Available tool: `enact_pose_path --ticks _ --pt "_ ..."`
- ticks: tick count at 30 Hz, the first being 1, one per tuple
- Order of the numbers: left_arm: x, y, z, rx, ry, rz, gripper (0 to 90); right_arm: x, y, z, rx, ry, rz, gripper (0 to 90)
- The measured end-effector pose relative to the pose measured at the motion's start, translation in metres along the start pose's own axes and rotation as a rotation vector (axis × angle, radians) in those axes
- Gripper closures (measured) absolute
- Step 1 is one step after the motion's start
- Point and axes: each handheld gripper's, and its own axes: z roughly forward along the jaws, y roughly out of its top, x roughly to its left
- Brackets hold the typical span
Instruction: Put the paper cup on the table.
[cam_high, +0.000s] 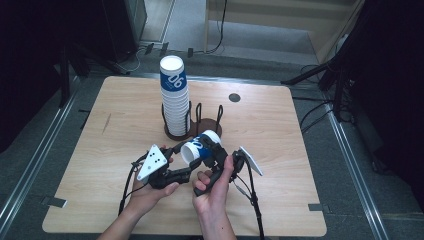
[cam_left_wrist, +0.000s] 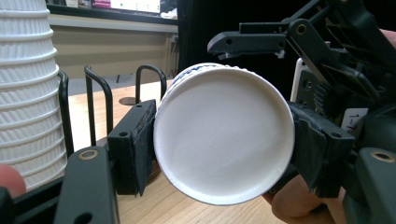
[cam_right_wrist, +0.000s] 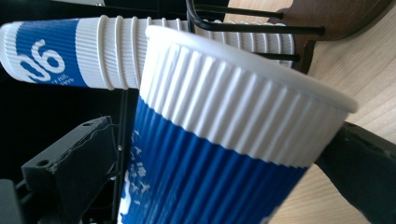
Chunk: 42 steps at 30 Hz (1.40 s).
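Holding one cup (cam_high: 201, 146) sideways between both tongs — left tongs (cam_high: 176, 150) clamping its base | right tongs (cam_high: 216, 154) gripping its ribbed wall | rim pointing far-right toward the rack (cam_high: 200, 125) on the counter (cam_high: 120, 120).

Cup (cam_high: 200, 148) before cup stack (cam_high: 174, 97)

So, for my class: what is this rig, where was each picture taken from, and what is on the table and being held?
No robot here: a person holds a hand-operated gripper in each hand. The high view looks down on the table; each of the other two comes from a camera riding on one gripper.

On the table stands a rack with a stack of cups.

Both grippers meet at one cup, which lies on its side. The left gripper is shut across its base. In the right gripper view, the right gripper has a jaw on either side of the cup; whether they press on it, I can't tell.
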Motion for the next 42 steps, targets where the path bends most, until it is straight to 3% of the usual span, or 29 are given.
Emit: enact_pose_path --ticks 4,11,16,21,23,27,30,32,36,42 --pt "-0.001 -0.001 0.0 -0.006 -0.008 0.004 30.9 -0.002 0.003 0.002 0.016 0.021 0.021 1.9" --pt "0.0 -0.001 -0.003 -0.008 -0.008 0.005 30.8 -0.006 0.004 0.004 0.044 0.059 0.081 18.2" --pt "0.0 -0.002 -0.003 -0.015 -0.016 0.009 30.1 -0.005 0.003 0.002 0.049 0.076 0.066 21.5" --pt "0.004 -0.002 -0.006 0.001 -0.039 -0.04 29.4 -0.005 0.003 0.002 0.046 0.078 0.034 22.7" --pt "0.005 -0.001 -0.008 -0.002 -0.041 -0.041 26.3 -0.005 0.005 0.0 0.032 0.08 0.019 22.9" --pt "0.007 0.0 -0.01 0.004 -0.049 -0.06 14.8 0.0 0.011 -0.002 0.002 0.076 -0.044 23.1" --pt "0.008 -0.001 -0.012 0.033 -0.018 -0.053 10.6 0.005 0.014 -0.004 -0.02 0.065 -0.1 23.2" --pt "0.007 -0.001 -0.013 0.049 0.001 -0.063 9.9 0.008 0.015 -0.005 -0.028 0.065 -0.125 23.2" --pt "0.006 0.001 -0.015 0.076 0.052 -0.083 9.8 0.013 0.019 -0.01 -0.067 0.057 -0.222 23.2" --pt "0.009 0.002 -0.017 0.094 0.066 -0.114 6.3 0.021 0.025 -0.015 -0.129 0.015 -0.367 23.0"
